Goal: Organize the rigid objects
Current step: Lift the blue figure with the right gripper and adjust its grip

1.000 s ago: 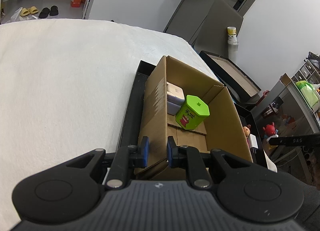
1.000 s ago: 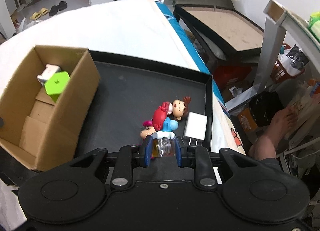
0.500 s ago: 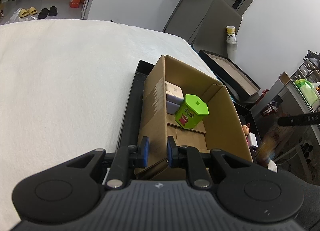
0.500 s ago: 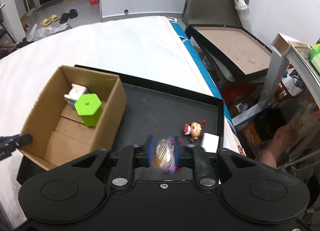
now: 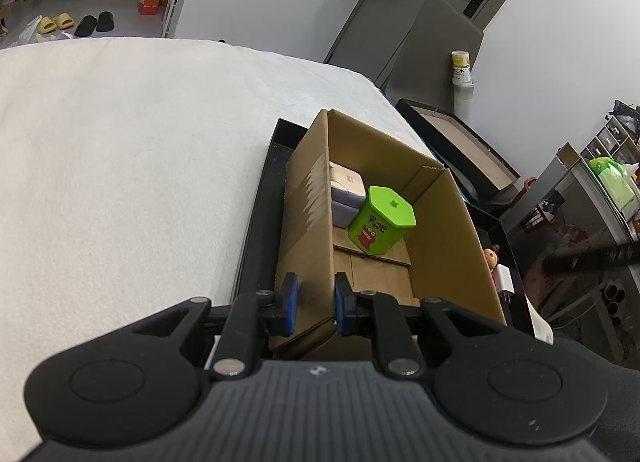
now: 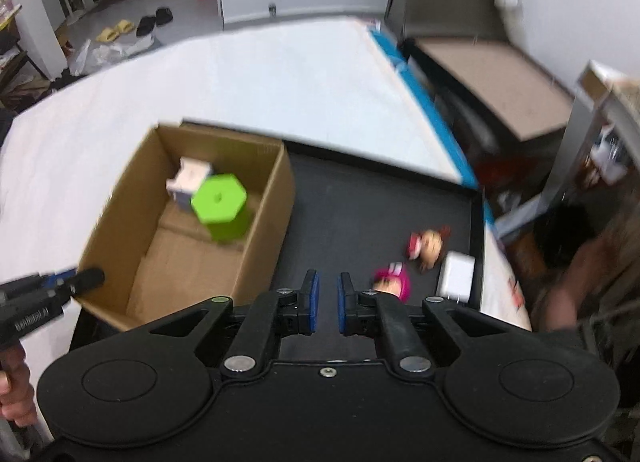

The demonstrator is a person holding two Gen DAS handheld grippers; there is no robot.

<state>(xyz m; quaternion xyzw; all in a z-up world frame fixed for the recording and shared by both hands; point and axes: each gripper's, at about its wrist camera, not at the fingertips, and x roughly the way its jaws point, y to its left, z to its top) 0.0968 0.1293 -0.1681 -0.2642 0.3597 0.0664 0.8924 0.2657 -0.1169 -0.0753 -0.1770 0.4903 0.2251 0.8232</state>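
My left gripper is shut on the near left wall of the cardboard box. Inside the box stand a green hexagonal tin and a stack of small white boxes. The box rests on a black tray. My right gripper hangs above the tray, to the right of the box, shut with nothing between its pads. Right of it on the tray lie a pink figure, a brown-haired doll and a white charger. The right wrist view is blurred.
The tray sits on a wide white cover. An open black case with a brown inside stands beyond the blue edge at the right. A person's bare leg and cluttered shelves are at the far right.
My right gripper rose and shifted left over the tray. The clear toy it held half a second ago is gone from its pads, and a pink figure now lies on the tray. The left gripper stayed put.
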